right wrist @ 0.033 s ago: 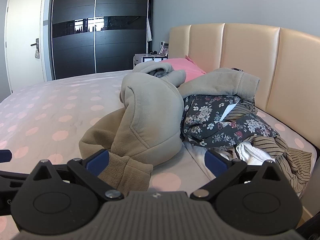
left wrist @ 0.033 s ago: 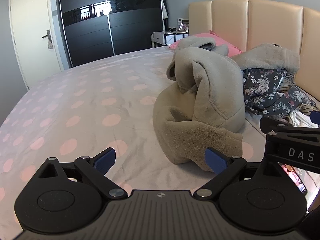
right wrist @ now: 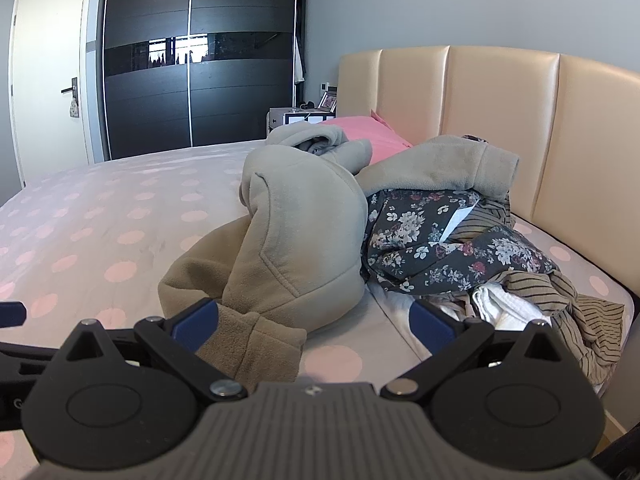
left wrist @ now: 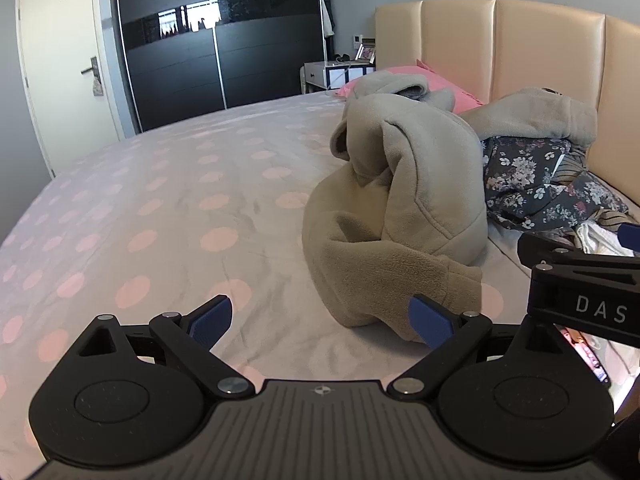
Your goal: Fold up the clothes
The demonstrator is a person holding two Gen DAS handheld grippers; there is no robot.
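Left wrist view: left gripper (left wrist: 322, 319) over the polka-dot bed sheet (left wrist: 160, 216), fingers spread wide, holding nothing; crumpled beige fleece hoodie (left wrist: 404, 216) just ahead to the right, floral garment (left wrist: 540, 184) beyond it by the headboard (left wrist: 520, 48)

Right wrist view: right gripper (right wrist: 314, 322) likewise spread wide and empty, hoodie cuff between the blue pads (right wrist: 196, 322); striped garment (right wrist: 576, 312) and white cloth (right wrist: 504, 306) heaped at right
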